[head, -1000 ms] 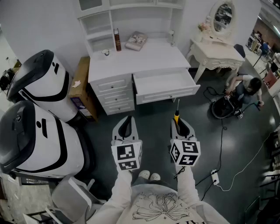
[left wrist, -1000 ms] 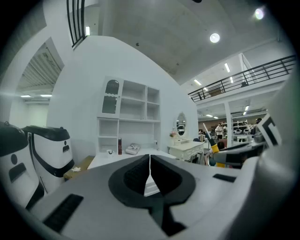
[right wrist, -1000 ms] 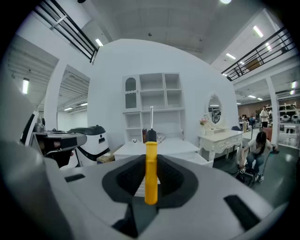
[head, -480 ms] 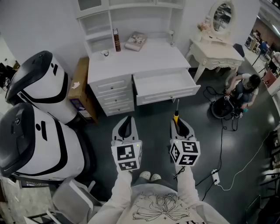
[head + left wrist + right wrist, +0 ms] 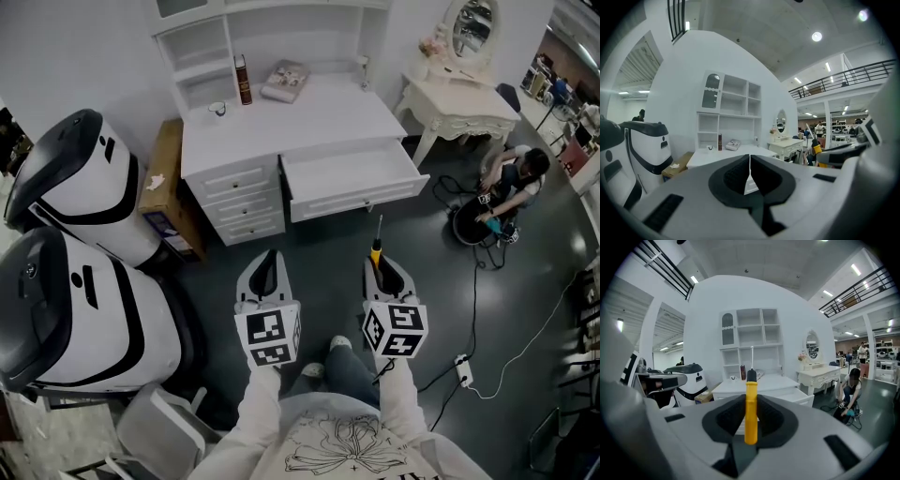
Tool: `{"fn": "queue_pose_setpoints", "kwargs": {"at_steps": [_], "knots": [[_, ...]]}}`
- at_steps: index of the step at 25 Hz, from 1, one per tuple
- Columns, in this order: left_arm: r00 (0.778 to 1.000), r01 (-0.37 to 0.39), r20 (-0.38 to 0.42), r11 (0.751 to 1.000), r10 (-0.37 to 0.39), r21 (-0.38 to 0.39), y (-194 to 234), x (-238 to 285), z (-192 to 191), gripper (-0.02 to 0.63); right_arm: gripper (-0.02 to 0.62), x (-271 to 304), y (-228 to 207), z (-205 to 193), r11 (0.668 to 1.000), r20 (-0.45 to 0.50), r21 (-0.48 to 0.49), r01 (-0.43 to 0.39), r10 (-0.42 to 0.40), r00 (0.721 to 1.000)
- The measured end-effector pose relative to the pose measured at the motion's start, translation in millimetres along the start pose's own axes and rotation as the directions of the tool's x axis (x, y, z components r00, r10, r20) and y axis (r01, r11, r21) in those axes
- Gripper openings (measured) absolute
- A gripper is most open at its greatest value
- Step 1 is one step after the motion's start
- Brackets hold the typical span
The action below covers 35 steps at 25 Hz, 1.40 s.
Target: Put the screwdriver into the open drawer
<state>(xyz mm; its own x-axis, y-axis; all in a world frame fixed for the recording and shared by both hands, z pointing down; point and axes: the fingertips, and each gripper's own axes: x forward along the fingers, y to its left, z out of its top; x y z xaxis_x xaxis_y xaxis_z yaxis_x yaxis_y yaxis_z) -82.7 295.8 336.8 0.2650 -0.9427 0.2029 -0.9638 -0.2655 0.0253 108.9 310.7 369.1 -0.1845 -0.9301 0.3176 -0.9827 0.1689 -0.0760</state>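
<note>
A screwdriver (image 5: 751, 404) with a yellow handle, black collar and thin metal shaft stands clamped between the jaws of my right gripper (image 5: 751, 416). In the head view the screwdriver (image 5: 377, 246) points forward from my right gripper (image 5: 378, 267) toward the open drawer (image 5: 349, 174) of the white desk (image 5: 309, 117), with a stretch of dark floor between them. The open drawer (image 5: 793, 397) shows beyond the shaft. My left gripper (image 5: 268, 270) is shut with nothing in it, level with the right one; my left gripper (image 5: 749, 169) shows its jaws pressed together.
Two large white-and-black machines (image 5: 80, 253) stand at the left. A cardboard box (image 5: 161, 187) sits beside the desk. A dressing table with mirror (image 5: 459, 94) stands at the right, and a person (image 5: 506, 187) crouches near it. A cable and power strip (image 5: 461, 373) lie on the floor.
The whole scene has slid slightly toward me and left as the person steps forward; a leg now shows below the grippers. Both grippers keep their pose and hold.
</note>
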Motion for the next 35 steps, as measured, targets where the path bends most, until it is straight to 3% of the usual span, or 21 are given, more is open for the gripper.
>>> {"fn": "queue_pose_setpoints", "kwargs": {"at_steps": [8,18,27,35], "knots": [[0.999,-0.022,-0.03,1.0,0.021,-0.011,7,38,-6,0.008,0.071,40,-11,0,1.0,-0.03,0.005,-0.021,0.021,0.999],[0.997,-0.062,-0.04,0.998,0.061,-0.02,5,136,8,0.008,0.071,134,-50,28,0.997,-0.047,0.0,-0.08,0.08,0.996],[0.988,-0.146,-0.045,0.989,0.145,-0.034,14,231,30,0.008,0.071,234,-84,67,0.985,-0.059,-0.019,-0.169,0.168,0.984],[0.978,-0.202,-0.067,0.979,0.199,-0.036,24,286,31,0.008,0.071,299,-101,78,0.974,-0.076,-0.015,-0.227,0.226,0.971]]}}
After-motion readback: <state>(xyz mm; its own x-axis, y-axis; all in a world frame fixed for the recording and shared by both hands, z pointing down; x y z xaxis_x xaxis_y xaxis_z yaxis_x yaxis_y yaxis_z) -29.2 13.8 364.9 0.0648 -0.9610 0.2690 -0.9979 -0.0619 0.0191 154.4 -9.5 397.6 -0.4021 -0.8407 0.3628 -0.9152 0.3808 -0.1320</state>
